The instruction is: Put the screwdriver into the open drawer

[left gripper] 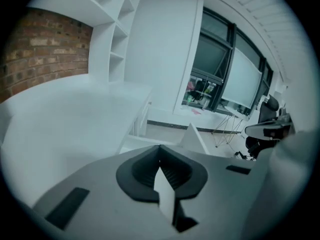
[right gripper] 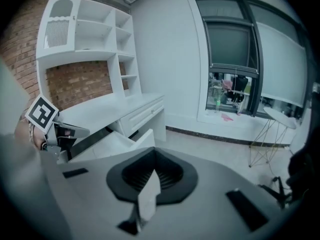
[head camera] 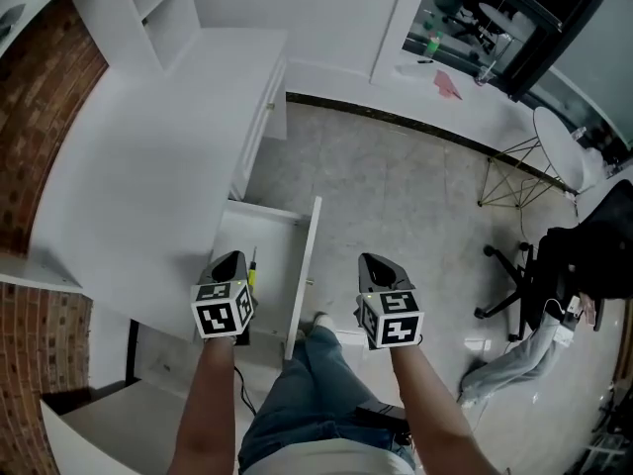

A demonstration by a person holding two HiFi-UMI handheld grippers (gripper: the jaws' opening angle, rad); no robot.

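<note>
L tool (head camera: pixel 229 259) & R tool (head camera: pixel 377 263) are hovering, jaws together, empty. Screwdriver (head camera: pixel 252 268) is lying in drawer (head camera: pixel 309 250) beside L tool; prob. done, just needing pull-back.

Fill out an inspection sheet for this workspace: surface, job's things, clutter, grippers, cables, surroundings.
Surface: white desk top, nothing seen on it.
Job's things: drawer is pulled open; screwdriver, yellow handle, shows within its outline, close beside the left gripper.
Clutter: pale cloth heap on the floor.
Grippers: left gripper jaws together, nothing between them, over the drawer; right gripper jaws together, nothing between them, over the floor.
Cables: one thin dark cord below the left forearm; its ends cannot be made out.
Surroundings: brick wall, white shelves, black office chair, windowsill with small items.
</note>
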